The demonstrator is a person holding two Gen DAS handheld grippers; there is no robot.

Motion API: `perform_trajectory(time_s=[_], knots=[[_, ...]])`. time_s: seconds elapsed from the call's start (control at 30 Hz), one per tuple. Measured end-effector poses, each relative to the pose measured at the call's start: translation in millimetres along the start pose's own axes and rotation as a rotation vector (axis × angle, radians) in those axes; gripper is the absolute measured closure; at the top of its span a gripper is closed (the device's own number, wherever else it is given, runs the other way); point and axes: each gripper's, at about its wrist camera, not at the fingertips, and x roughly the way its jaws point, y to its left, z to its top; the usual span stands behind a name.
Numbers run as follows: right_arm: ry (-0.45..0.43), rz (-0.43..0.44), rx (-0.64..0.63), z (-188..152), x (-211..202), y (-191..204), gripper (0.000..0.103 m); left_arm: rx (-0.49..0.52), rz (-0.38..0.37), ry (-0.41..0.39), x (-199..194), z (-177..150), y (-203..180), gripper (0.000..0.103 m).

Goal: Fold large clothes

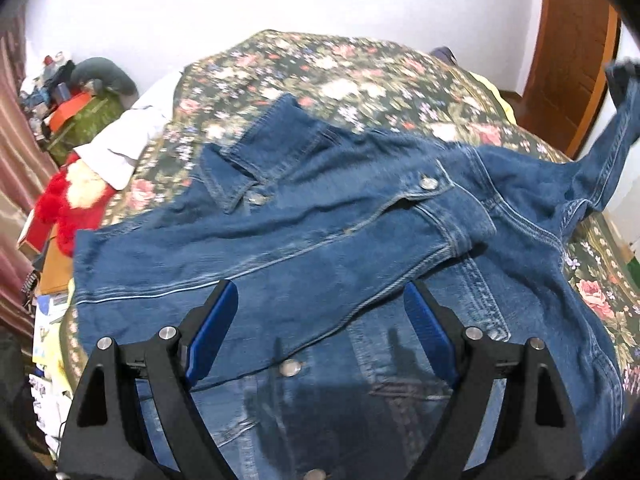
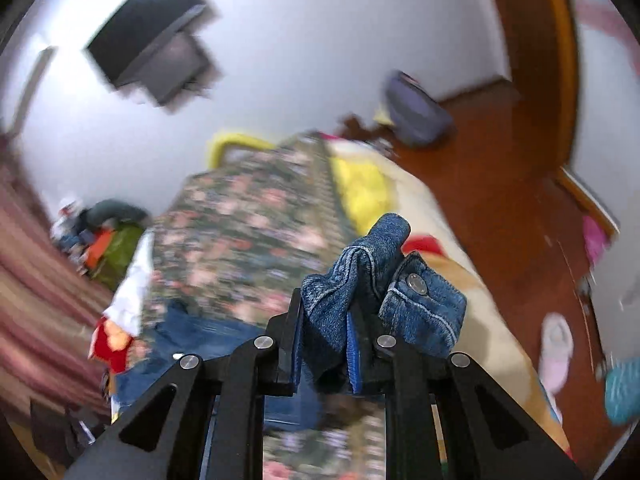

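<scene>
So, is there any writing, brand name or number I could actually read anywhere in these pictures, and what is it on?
None can be read.
Denim jacket: its metal buttons show no legible marking.
Papers beside the bed: printing too small and blurred.
Cuff in the right gripper: button stamp unreadable.

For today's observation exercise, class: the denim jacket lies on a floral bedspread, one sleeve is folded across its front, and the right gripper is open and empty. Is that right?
Not quite. The right gripper is shut on the denim jacket's buttoned sleeve cuff, as the right wrist view shows. The floral bedspread and folded sleeve are correct.
</scene>
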Motion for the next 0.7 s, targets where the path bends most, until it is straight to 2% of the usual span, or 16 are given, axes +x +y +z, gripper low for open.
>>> perform_trajectory(time_s=[0.2, 0.37, 0.53, 0.7], knots=[[-0.024, 0.172, -0.182, 9.0, -0.1, 120.5, 0.088, -0.058, 0.054, -0.046, -23.1, -8.9, 35.9, 0.018], [0.027, 0.307, -0.314, -13.3, 21.4, 214.3, 0.088, -0.131, 0.083, -0.055, -36.3, -23.6, 71.3, 0.018], [0.176, 0.405, -0.404, -63.3, 71.7, 290.8, 0.088, -0.206, 0.114, -0.040, -41.9, -41.2, 106.5, 0.018], [0.381, 0.389, -0.494, -138.1, 140.9, 331.2, 0.088, -0.273, 0.124, -0.007, -40.6, -62.6, 133.9, 0.018]])
